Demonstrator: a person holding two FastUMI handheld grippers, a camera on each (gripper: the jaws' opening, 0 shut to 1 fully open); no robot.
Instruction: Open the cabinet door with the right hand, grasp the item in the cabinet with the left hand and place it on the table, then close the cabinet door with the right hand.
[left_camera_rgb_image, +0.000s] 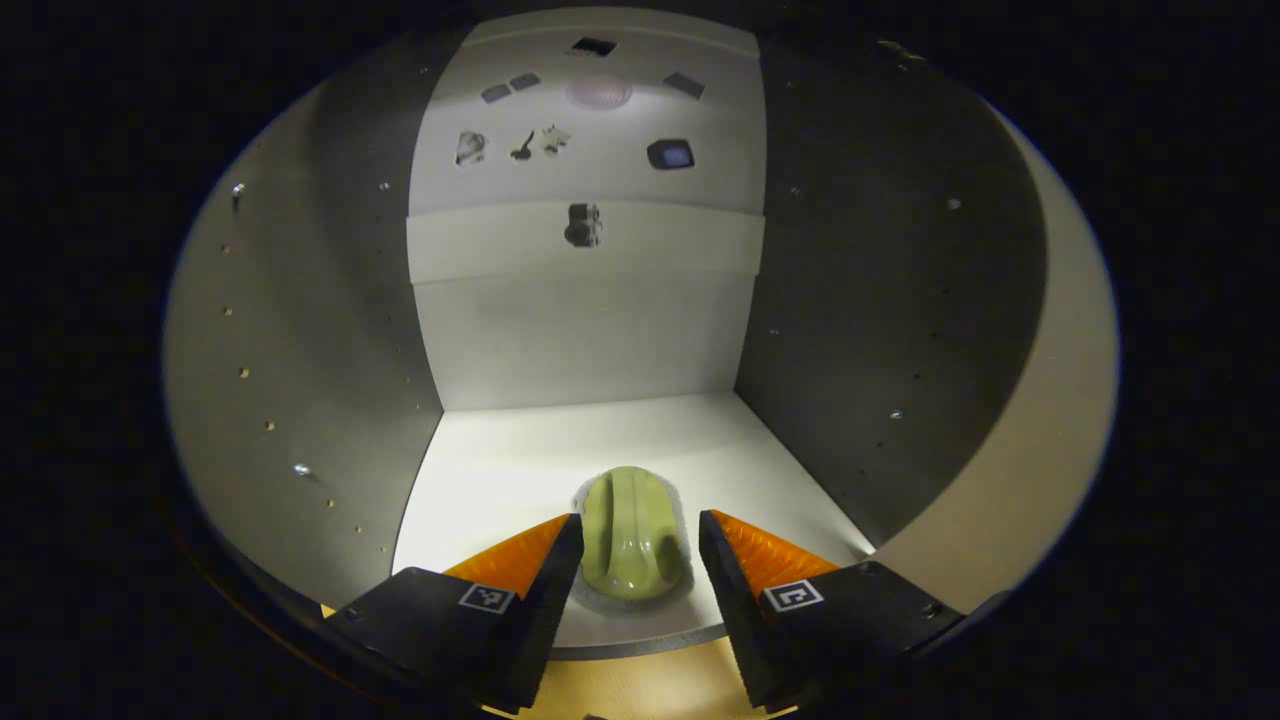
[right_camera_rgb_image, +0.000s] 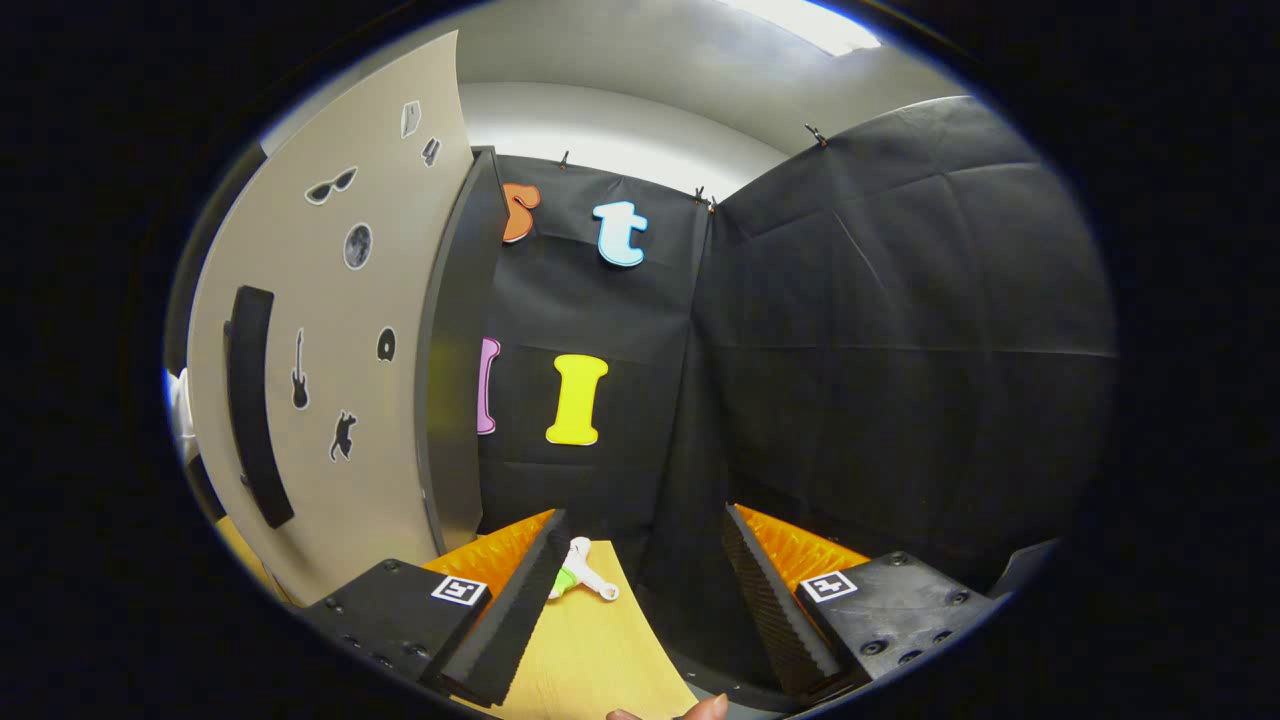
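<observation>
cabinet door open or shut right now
Open: the cabinet door is swung out, and the green item lies exposed inside between the left gripper.

Pale green item (left_camera_rgb_image: 632, 540) in white-floored cabinet (left_camera_rgb_image: 500, 470); beige door (right_camera_rgb_image: 330, 330) with black stickers

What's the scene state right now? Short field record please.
door: open, swung aside
item: green, on cabinet shelf near front edge
left gripper: open, fingers either side of item, not touching
right gripper: open, holding nothing, over table
table: small white-green object lying on it
stage: item not yet grasped
</observation>
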